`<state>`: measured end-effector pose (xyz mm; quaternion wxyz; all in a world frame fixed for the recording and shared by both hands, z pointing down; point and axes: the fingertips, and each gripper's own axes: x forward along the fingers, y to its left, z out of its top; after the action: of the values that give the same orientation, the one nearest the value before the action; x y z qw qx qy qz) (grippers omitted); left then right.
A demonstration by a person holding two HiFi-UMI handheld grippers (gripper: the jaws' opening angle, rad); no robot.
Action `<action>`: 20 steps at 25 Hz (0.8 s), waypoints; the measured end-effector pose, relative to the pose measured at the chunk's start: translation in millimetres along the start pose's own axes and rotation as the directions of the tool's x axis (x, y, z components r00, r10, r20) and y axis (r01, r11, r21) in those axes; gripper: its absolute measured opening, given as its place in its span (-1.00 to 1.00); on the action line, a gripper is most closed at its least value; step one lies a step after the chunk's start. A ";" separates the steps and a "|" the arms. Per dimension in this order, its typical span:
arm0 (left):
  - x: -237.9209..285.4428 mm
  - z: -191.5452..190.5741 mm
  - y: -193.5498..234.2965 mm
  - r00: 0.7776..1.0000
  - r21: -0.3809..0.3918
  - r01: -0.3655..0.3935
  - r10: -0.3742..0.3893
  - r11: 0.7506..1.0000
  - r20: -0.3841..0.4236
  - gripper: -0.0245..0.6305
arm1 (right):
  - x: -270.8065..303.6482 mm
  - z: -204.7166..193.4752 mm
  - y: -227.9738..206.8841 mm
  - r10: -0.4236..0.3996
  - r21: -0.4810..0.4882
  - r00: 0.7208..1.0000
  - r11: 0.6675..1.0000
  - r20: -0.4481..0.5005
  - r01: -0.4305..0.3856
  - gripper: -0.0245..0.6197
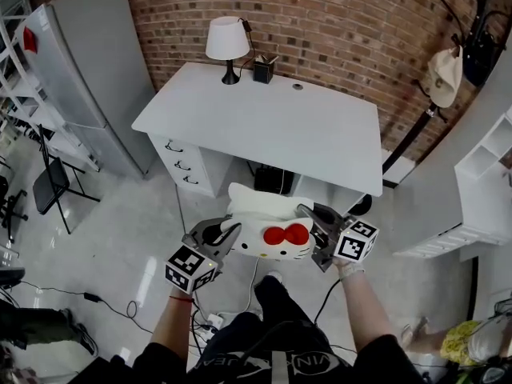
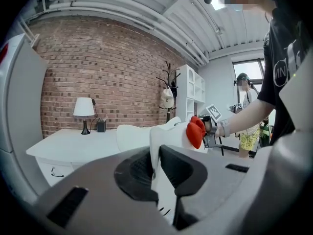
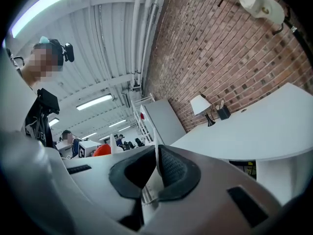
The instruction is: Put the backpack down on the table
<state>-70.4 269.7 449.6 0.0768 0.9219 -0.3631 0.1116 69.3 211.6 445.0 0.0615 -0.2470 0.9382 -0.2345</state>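
Fingers of left gripper [image 2: 155,169] and right gripper [image 3: 156,170] each clamp a thin edge of the white plush cat-face backpack with red bow [image 1: 270,232]. Only head view shows it held in the air, short of the white desk with drawers [image 1: 272,126]. Left gripper view alone shows the bow side-on.

Head view: both side edges of the backpack [image 1: 268,234] sit under my left hand-held gripper [image 1: 225,235] and right hand-held gripper [image 1: 314,224]. Right gripper view — only a thin white sliver of it shows between my jaws, rest behind the gripper body. Black box [image 1: 263,70] by the lamp [image 1: 227,42] on the surface [image 1: 264,126] — contents too small to tell. Surface runs off the right edge in right gripper view.
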 end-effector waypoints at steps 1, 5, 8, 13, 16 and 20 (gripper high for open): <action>2.4 0.4 5.8 1.000 -0.003 -0.002 0.002 1.000 0.002 -0.85 | 5.0 2.0 -3.7 0.003 -0.002 1.000 1.000 0.000 -0.003 -0.89; 18.8 1.4 31.4 1.000 -0.014 -0.016 0.016 1.000 0.004 -0.85 | 25.5 10.6 -25.6 0.012 -0.007 1.000 1.000 -0.004 -0.012 -0.89; 33.2 5.8 51.5 1.000 -0.011 -0.026 0.026 1.000 0.007 -0.85 | 40.9 19.2 -44.0 0.022 -0.008 1.000 1.000 -0.004 -0.022 -0.89; 62.8 20.1 86.6 0.999 -0.025 -0.041 0.041 0.999 0.003 -0.85 | 66.3 44.3 -77.8 0.043 -0.004 0.999 0.999 -0.003 -0.043 -0.89; 80.3 24.6 105.4 0.999 -0.034 -0.052 0.053 0.998 0.004 -0.85 | 78.5 51.5 -100.7 0.052 0.014 0.999 0.999 -0.006 -0.052 -0.89; 105.9 32.6 133.8 0.998 -0.033 -0.062 0.062 0.998 0.003 -0.85 | 97.8 66.5 -128.9 0.063 0.006 0.998 0.998 -0.009 -0.062 -0.89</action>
<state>-82.0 96.5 454.0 0.0876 0.9090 -0.3935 0.1058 55.6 37.2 447.0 0.0652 -0.2163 0.9451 -0.2362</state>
